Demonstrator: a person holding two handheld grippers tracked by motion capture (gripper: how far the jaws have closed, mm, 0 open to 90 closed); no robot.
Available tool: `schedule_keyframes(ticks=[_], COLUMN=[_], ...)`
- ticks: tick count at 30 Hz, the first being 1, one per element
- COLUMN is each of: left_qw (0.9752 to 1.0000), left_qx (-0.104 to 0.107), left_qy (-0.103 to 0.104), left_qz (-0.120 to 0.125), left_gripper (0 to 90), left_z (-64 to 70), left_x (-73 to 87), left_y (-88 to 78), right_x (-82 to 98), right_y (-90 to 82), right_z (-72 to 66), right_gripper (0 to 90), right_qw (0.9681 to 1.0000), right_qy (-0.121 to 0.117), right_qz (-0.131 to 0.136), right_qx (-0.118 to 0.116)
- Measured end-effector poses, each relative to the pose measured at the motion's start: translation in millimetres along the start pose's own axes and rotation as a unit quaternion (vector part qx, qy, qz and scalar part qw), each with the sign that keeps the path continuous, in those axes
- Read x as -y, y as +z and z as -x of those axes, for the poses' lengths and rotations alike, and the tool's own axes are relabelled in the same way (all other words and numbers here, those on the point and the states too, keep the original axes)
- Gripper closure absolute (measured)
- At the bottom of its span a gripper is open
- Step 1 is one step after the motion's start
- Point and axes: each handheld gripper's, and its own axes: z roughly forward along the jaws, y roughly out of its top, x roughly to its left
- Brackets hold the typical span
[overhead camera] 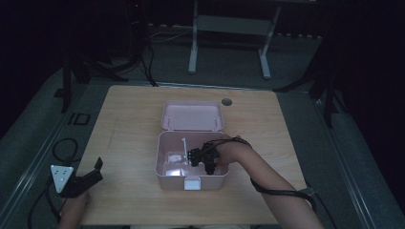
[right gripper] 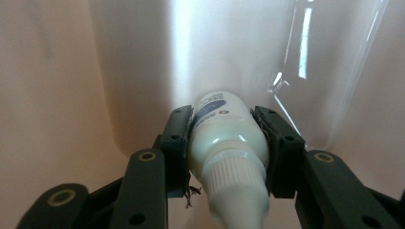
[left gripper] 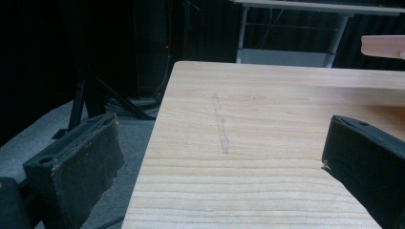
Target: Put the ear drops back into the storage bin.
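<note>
An open box (overhead camera: 192, 177) sits mid-bench (overhead camera: 129, 129), its lid (overhead camera: 192, 115) tipped back behind it. The right tool (overhead camera: 203, 160) reaches inside the box, clamping a bottle (right gripper: 224, 131). The left tool (overhead camera: 88, 179) rests at the bench's near left edge, well apart.

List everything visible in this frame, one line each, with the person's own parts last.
Table: one, light wood, centre of room.
Box: one, pink, lid open, mid-table.
Bottle: one, white, blue label, inside the box, clamped in the right tool.
Clear plastic: one piece, inside the box.
Desk frame: one, white, behind the table.
Left tool: black, jaws apart, at the table's near-left edge.
Right tool: black, inside the box.
</note>
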Motion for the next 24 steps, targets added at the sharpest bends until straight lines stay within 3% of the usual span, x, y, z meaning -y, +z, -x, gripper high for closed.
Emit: schedule_keyframes(ticks=[3, 10, 19, 24], left_qw=[1.0, 1.0, 1.0, 1.0], left_qx=[0.0, 0.002, 0.002, 0.002], left_qy=[0.0, -0.001, 0.0, 0.001], left_qz=[0.0, 0.0, 0.0, 0.0], left_gripper=[0.3, 0.3, 0.3, 0.3], left_z=[0.0, -0.3, -0.1, 0.1], left_x=[0.0, 0.0, 0.0, 0.1], left_y=[0.0, 0.0, 0.2, 0.3], right_x=[-1.7, -2.7, 6.5, 9.8], right_y=[1.0, -7.9, -41.6, -54.3], right_z=[0.1, 0.4, 1.7, -0.5], right_gripper=[48.8, 50.6, 56.8, 52.7], right_qw=[0.9999, 0.9999, 0.9998, 0.9992], right_qy=[0.006, 0.007, 0.013, 0.005], right_qz=[-0.008, -0.005, 0.01, 0.039], right_qx=[-0.005, -0.012, 0.014, 0.01])
